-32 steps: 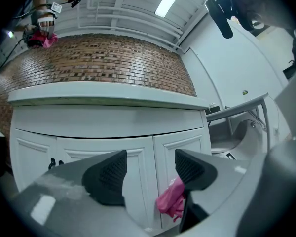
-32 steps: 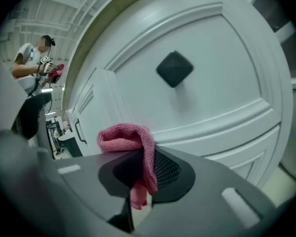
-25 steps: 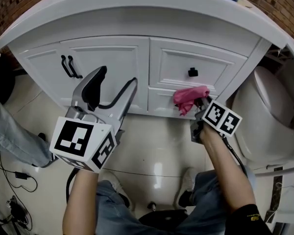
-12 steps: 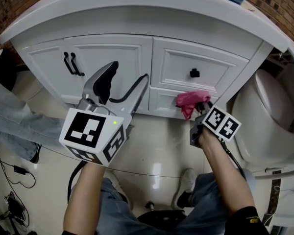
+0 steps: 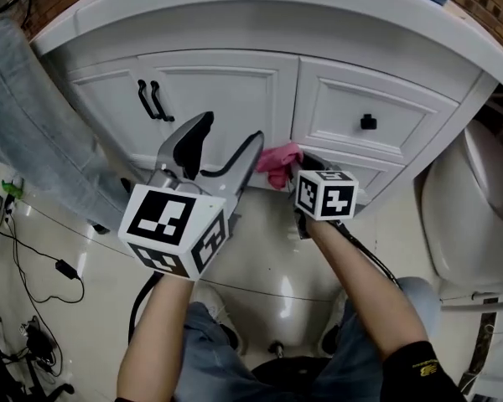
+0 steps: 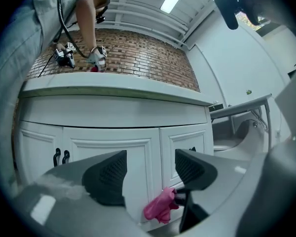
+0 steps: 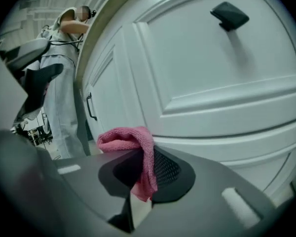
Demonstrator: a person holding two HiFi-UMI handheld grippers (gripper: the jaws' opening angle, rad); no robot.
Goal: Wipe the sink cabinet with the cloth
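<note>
While the right tool (image 7: 143,171) pinches the pink cloth (image 7: 133,141) between its closed jaws, it holds that cloth against the front of the white sink cabinet (image 5: 260,30), below the drawer (image 5: 344,105) with the black knob (image 7: 229,16). The left tool (image 6: 150,169) hangs just beside it before the door (image 5: 226,99), jaws spread wide around nothing.

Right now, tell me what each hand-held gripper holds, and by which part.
The right hand-held gripper pinches the pink cloth near one end, its bunched bulk beyond the jaw tips. The left hand-held gripper is open, empty.
</note>
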